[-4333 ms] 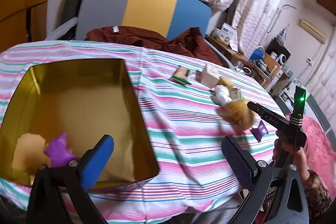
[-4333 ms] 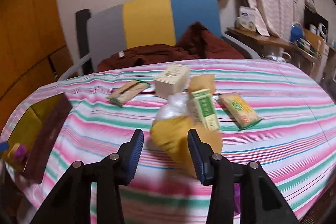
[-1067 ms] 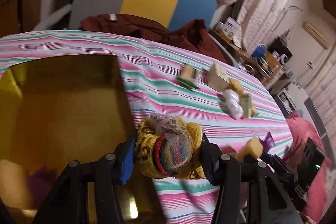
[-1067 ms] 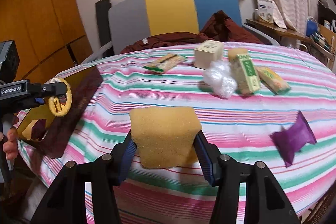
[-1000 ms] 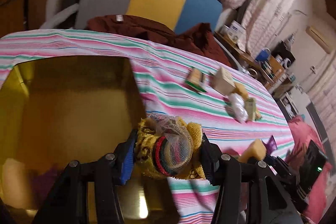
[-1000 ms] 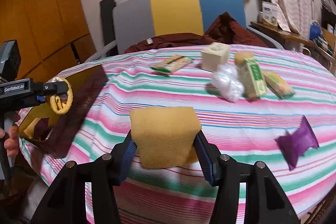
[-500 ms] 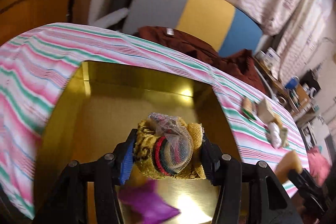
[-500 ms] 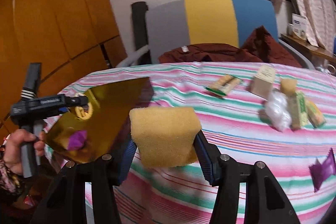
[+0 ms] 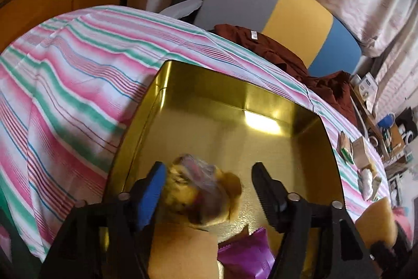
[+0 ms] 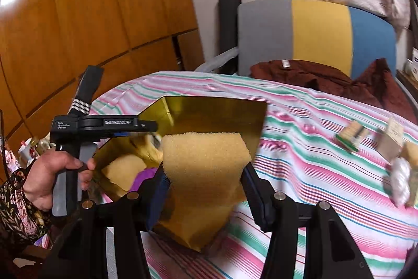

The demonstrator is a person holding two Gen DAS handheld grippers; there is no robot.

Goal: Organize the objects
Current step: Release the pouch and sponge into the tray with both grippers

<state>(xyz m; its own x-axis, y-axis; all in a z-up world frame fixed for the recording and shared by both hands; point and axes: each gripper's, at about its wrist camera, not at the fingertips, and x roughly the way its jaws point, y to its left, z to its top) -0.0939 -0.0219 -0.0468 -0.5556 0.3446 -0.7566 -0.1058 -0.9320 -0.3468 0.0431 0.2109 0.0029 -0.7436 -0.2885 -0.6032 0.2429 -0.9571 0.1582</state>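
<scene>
Yellow sponge (image 10: 203, 164) sits clamped in my right gripper (image 10: 205, 190); the tin (image 10: 216, 109) lies ahead, upper left of centre. My left gripper (image 9: 209, 190) hangs apart over a blurred bundle (image 9: 201, 190).

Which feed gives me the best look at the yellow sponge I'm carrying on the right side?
The right wrist view: the yellow sponge fills the centre, clamped in the right gripper, in front of the gold tin. The left wrist view catches only one corner of it at the right edge.
</scene>
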